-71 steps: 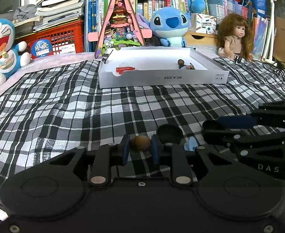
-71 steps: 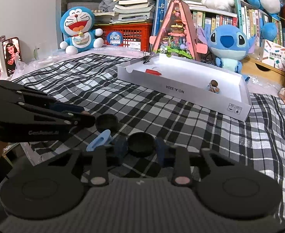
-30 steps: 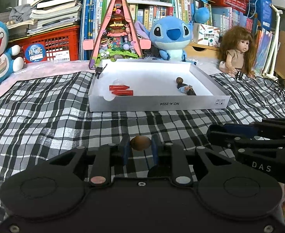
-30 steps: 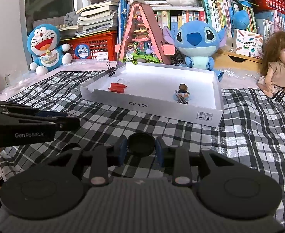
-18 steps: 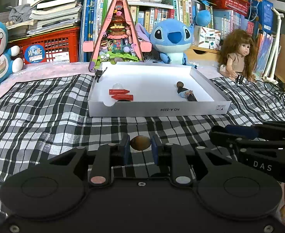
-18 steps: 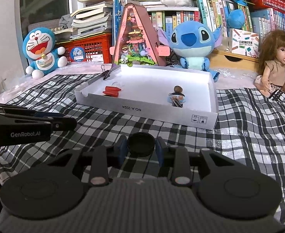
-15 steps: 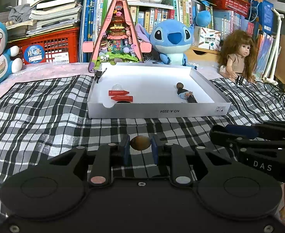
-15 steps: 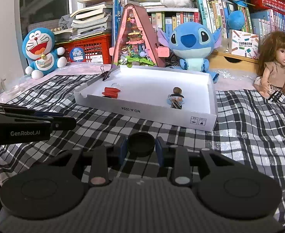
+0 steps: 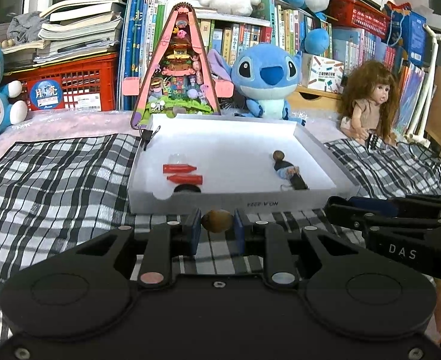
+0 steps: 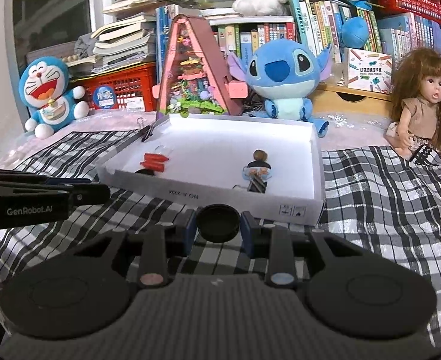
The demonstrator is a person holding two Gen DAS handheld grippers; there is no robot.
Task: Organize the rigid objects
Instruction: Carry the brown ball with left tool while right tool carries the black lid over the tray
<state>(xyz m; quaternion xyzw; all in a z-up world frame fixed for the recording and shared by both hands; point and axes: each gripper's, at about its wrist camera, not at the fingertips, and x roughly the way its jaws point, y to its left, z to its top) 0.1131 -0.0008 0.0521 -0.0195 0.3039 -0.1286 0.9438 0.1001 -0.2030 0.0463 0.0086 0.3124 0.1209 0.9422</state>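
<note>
White box (image 9: 316,147) sits on the checked cloth (image 9: 55,174), just ahead of both grippers. Right gripper (image 10: 218,228) clamps a black cap (image 10: 218,222), left gripper (image 9: 217,225) pinches a small brown nut (image 9: 217,221), jaws narrow. Risk: round nut could slip out, or either piece clip the box's near wall and drop on the cloth. Both hands point forward and down at the box, side by side

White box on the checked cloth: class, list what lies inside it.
Inside the white box: two red pieces, a clear item behind them, a brown bead, a small figure. A dark object is mostly hidden by the front wall.
</note>
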